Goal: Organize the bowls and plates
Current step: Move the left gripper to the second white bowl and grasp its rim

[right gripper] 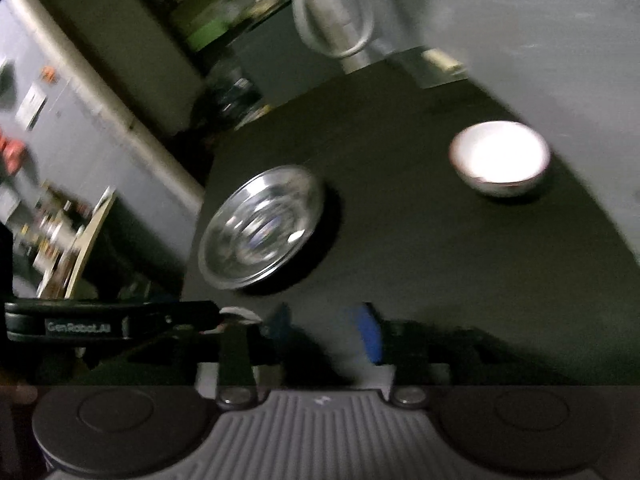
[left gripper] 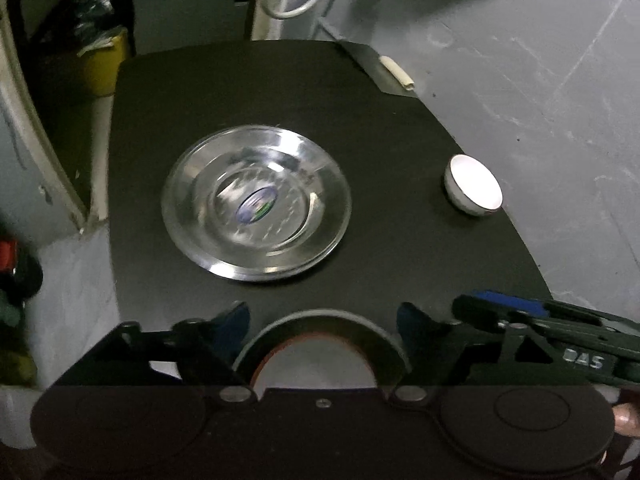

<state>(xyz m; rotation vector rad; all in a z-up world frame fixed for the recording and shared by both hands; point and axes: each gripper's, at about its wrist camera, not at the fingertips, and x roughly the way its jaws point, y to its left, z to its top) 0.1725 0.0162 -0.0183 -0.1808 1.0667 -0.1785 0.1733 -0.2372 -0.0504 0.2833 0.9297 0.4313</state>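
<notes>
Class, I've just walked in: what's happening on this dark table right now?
A person is holding a claw in each hand over a dark table, sorting dishes. A steel plate lies flat near the middle, and a small white bowl stands upright apart from it, near the table's edge. The left claw is open with a round dish between its fingers, though it isn't clear whether it grips it. The right claw looks open and empty. Neither claw touches the plate or the white bowl.

A cluttered storeroom or workshop: bare concrete floor (left gripper: 540,60), yellow bin (left gripper: 106,62), crowded shelves (right gripper: 52,240).
</notes>
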